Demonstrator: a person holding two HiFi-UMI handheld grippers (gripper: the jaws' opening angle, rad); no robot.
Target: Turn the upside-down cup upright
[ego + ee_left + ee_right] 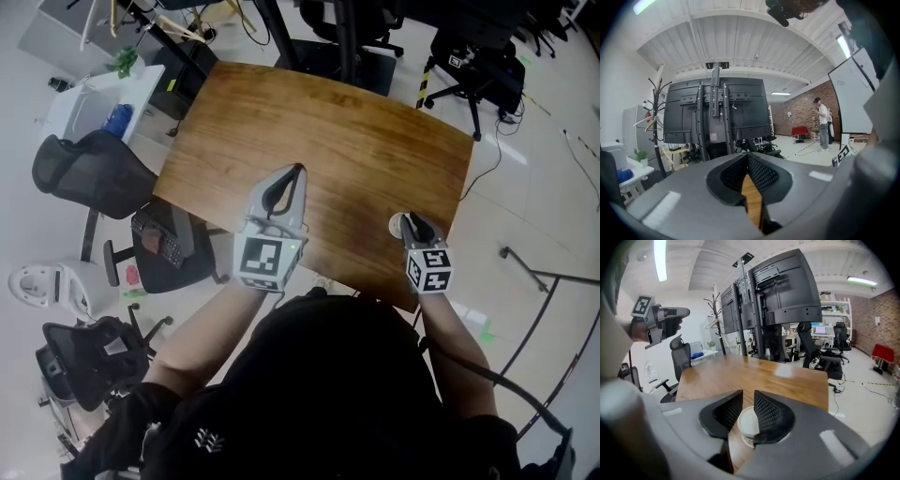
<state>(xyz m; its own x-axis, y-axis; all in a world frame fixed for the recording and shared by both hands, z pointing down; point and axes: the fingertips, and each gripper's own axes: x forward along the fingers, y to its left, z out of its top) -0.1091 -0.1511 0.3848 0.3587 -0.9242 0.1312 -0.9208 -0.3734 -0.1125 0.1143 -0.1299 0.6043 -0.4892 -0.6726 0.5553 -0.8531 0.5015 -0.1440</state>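
Note:
A small white paper cup (398, 223) stands on the wooden table (319, 131) near its front right corner. My right gripper (412, 221) is right over it. In the right gripper view the cup (746, 425) sits low between the two pads, partly hidden behind the right pad (768, 416). The jaws are parted and I see no pad pressing on it. I cannot tell for sure whether its mouth or base faces up. My left gripper (298, 172) is held above the table's middle with its fingertips touching and nothing between them (747, 156).
Black office chairs (89, 173) and a white side desk (94, 103) stand left of the table. Black monitor stands (780, 296) rise beyond the far edge. Another chair and cables (469, 80) are at the back right. A person (823, 123) stands far off.

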